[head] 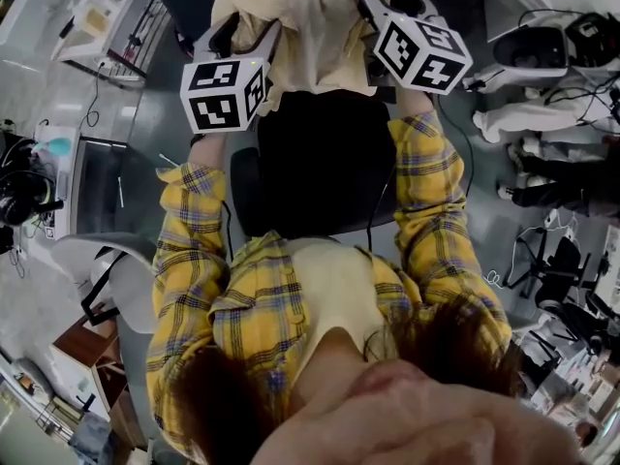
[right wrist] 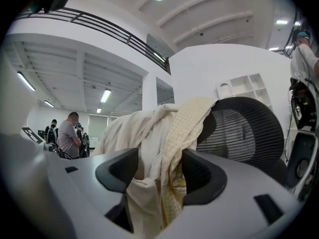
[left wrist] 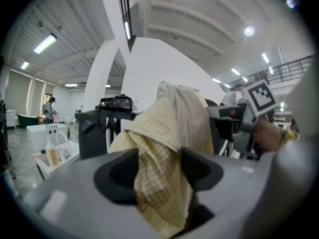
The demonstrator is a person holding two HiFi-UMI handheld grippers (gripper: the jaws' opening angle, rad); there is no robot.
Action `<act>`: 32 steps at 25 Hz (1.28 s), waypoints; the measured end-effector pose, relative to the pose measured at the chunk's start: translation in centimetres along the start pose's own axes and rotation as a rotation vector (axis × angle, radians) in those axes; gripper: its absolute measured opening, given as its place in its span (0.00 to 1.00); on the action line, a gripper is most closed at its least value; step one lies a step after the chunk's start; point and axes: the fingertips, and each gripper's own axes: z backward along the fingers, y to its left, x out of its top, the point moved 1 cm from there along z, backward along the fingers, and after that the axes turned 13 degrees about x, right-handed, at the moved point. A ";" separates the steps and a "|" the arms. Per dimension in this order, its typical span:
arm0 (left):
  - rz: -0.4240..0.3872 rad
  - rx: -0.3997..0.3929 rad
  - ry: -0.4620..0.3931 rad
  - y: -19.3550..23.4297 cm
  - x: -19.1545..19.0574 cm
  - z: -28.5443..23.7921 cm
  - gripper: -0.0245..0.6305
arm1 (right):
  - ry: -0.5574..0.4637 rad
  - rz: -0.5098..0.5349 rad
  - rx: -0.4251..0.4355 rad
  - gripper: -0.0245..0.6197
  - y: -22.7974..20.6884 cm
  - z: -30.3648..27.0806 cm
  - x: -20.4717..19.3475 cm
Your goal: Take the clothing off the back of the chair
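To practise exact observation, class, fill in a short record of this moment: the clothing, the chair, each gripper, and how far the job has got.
clothing: pale yellow checked clothing, draped over the chair back
chair: black office chair with a mesh back
left gripper: jaws apart, a fold of the clothing hanging between them
right gripper: jaws apart, the clothing between them too
progress: clothing not yet lifted off

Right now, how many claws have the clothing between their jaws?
2. The left claw and the right claw each have the yellow clothing between open jaws, at the chair back.
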 end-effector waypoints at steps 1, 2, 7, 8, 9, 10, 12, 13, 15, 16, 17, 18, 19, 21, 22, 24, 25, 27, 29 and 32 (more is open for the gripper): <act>-0.001 -0.003 0.000 0.0 0.0 0.0 0.43 | -0.006 0.002 0.020 0.45 0.6 -0.2 0.1; -0.001 -0.006 0.000 0.0 -0.1 0.0 0.43 | -0.011 0.005 0.040 0.45 1.1 -0.4 0.2; 0.006 -0.018 0.000 -0.2 0.0 -0.3 0.43 | -0.028 0.016 0.135 0.45 3.6 -1.1 0.5; 0.009 -0.016 0.001 -0.2 0.0 -0.5 0.42 | -0.034 0.014 0.147 0.45 3.9 -1.1 0.6; 0.010 -0.013 0.003 -0.2 -0.1 -0.6 0.41 | -0.041 0.011 0.159 0.45 4.1 -1.1 0.6; 0.011 -0.009 0.005 -0.1 -0.2 -0.7 0.39 | -0.046 0.009 0.169 0.45 4.4 -1.1 0.6; 0.011 0.001 0.009 0.2 -0.3 -1.0 0.32 | -0.045 0.011 0.183 0.45 4.9 -1.2 0.6; 0.009 0.006 0.010 0.3 -0.3 -1.1 0.28 | -0.041 0.015 0.187 0.45 5.1 -1.3 0.5; 0.003 0.017 0.013 0.4 -0.4 -1.3 0.23 | -0.031 0.022 0.193 0.45 5.4 -1.4 0.3; -0.002 0.022 0.014 0.4 -0.4 -1.4 0.20 | -0.026 0.025 0.196 0.45 5.6 -1.4 0.2; -0.006 0.027 0.014 0.4 -0.4 -1.4 0.17 | -0.019 0.029 0.198 0.45 5.8 -1.4 0.1; -0.009 0.033 0.014 0.4 -0.4 -1.4 0.15 | -0.010 0.038 0.198 0.45 5.9 -1.5 -0.1; -0.011 0.038 0.013 0.4 -0.4 -1.3 0.12 | 0.000 0.049 0.199 0.45 6.1 -1.6 -0.3; -0.011 0.044 0.010 0.4 -0.4 -1.1 0.11 | 0.014 0.064 0.213 0.45 6.7 -2.0 -0.6; -0.011 0.044 0.008 0.5 -0.4 -0.9 0.10 | 0.016 0.066 0.224 0.45 7.1 -2.2 -0.7; -0.013 0.046 0.004 0.6 -0.5 -0.4 0.10 | 0.017 0.063 0.239 0.45 7.7 -2.5 -0.8; -0.016 0.049 0.002 0.8 -0.5 -0.1 0.10 | 0.019 0.061 0.239 0.45 7.9 -2.7 -0.9; -0.018 0.056 -0.002 1.3 -0.5 0.5 0.10 | 0.028 0.058 0.215 0.45 8.1 -3.1 -1.1; -0.017 0.062 -0.006 1.8 -0.5 1.0 0.09 | 0.038 0.055 0.160 0.38 7.7 -3.3 -1.2; -0.020 0.064 -0.013 2.3 -0.6 1.9 0.09 | 0.039 0.051 0.093 0.14 7.0 -3.2 -1.5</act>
